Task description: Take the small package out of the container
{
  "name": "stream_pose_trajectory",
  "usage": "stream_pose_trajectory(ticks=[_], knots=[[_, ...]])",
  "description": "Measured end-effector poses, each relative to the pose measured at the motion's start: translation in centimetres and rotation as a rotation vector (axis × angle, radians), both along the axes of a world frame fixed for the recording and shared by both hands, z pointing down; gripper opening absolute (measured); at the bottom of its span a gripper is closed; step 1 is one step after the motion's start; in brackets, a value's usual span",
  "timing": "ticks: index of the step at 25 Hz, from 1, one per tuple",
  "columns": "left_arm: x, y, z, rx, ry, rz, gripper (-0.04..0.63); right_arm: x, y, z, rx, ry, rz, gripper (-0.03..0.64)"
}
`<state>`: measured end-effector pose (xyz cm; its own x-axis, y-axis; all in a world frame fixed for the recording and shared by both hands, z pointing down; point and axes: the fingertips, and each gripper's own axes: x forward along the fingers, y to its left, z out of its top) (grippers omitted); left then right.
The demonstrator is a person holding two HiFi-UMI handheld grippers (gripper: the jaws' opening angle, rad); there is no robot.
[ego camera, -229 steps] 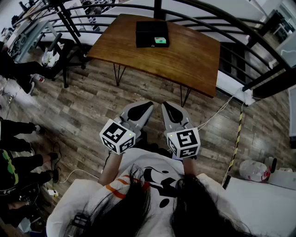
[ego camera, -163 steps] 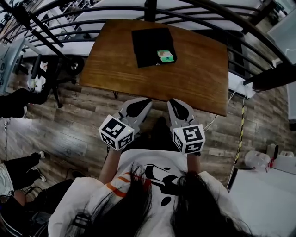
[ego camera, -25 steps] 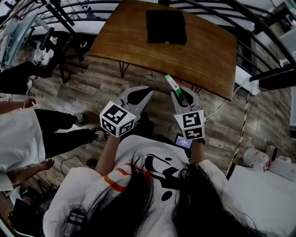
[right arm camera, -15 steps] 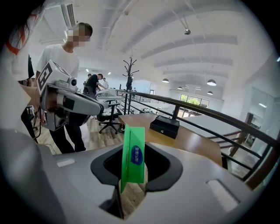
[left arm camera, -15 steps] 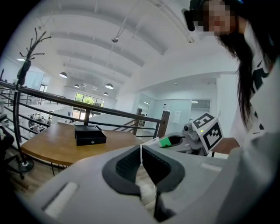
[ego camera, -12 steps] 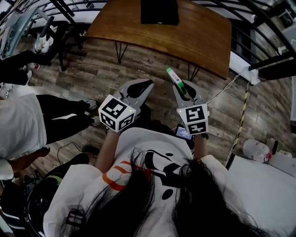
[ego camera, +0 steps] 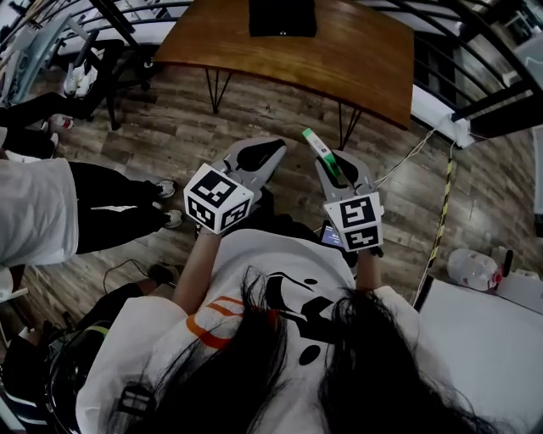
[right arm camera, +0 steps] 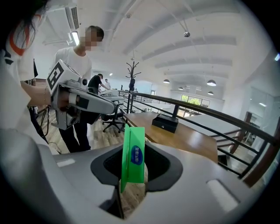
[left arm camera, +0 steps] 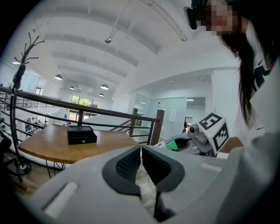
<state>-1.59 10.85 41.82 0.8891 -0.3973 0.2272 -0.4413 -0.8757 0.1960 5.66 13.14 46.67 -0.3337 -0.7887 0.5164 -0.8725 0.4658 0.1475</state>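
Head view and both gripper views. The right gripper [right arm camera: 133,162] pinches the green package [right arm camera: 133,154] upright between its jaws, the blue oval label facing the camera. The package stands above the jaw tips and hangs over the wooden floor [ego camera: 254,110], well apart from the table [ego camera: 356,51]. The left gripper [left arm camera: 141,149] has its jaws pressed together with nothing between them, and it hovers just beside the right one, at about the same height.

The black container [ego camera: 282,17] lies near the table's far edge. In the earliest frames the package sat in the container's front right corner and both grippers were empty; now the package is out of it. Compared with half a second ago, the table lies closer to the top edge of the head view, while the grippers keep their pose. A bystander [ego camera: 38,212] stands on the floor at the left.
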Motion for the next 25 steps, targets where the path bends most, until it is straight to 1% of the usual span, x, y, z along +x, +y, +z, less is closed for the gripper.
stream_pose_trajectory(ticks=[5,12,18,25], knots=[[0.4,1.2,-0.1,0.000,0.010,0.007,0.000,0.2,1.2,-0.1,0.005,-0.007,0.008,0.118],[0.4,1.5,-0.2,0.007,0.010,-0.002,0.000,0.4,1.6,-0.4,0.013,0.003,0.003,0.118],[-0.4,1.4,0.0,0.003,0.008,-0.019,0.000,-0.4,2.0,-0.1,0.005,0.011,-0.021,0.117],[-0.4,1.6,0.5,-0.004,0.002,-0.023,0.000,-0.5,2.2,0.1,-0.004,0.022,-0.037,0.117]])
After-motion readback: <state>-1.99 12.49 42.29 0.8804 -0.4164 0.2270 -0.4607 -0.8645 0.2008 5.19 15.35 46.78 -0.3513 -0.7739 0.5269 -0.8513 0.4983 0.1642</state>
